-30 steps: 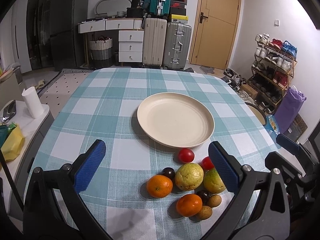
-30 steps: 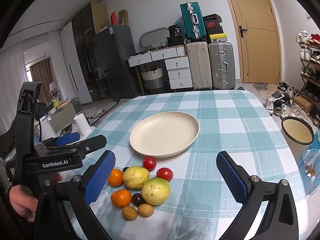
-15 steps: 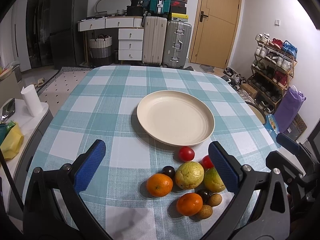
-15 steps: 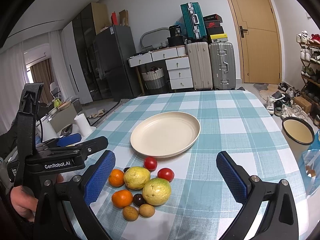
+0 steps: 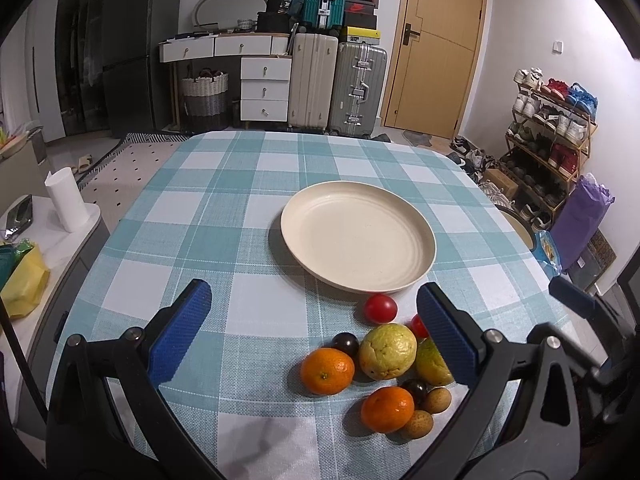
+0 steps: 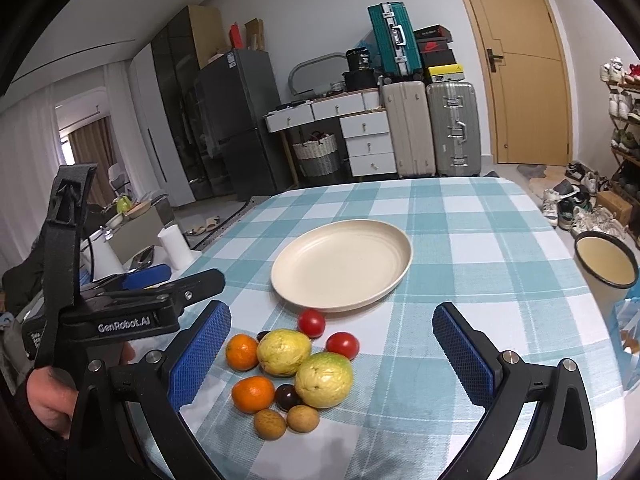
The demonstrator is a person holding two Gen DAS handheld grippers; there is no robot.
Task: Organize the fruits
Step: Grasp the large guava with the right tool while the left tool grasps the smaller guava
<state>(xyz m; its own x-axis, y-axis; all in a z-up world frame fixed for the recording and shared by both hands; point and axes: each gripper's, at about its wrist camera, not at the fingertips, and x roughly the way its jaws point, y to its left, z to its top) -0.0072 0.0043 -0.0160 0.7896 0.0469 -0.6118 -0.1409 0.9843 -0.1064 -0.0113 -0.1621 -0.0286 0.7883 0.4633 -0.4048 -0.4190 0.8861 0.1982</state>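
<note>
An empty cream plate (image 5: 357,236) (image 6: 342,266) sits mid-table on the checked cloth. Near the front edge lies a cluster of fruit: two yellow-green guavas (image 5: 387,351) (image 6: 324,374), two oranges (image 5: 327,371) (image 6: 253,394), two red tomatoes (image 5: 380,308) (image 6: 342,345), dark plums (image 5: 345,344) and small brown fruits (image 6: 270,424). My left gripper (image 5: 316,334) is open and empty, hovering above the fruit's left side. My right gripper (image 6: 330,356) is open and empty, above the cluster.
The left gripper's black body (image 6: 120,316) shows at the left of the right wrist view. A side table with a paper roll (image 5: 66,204) stands left of the table. An enamel basin (image 6: 606,266) and a shoe rack (image 5: 552,136) stand right.
Both grippers have shifted slightly; the plate and fruit sit a little nearer in the views. No fruit has moved and both stay open.
</note>
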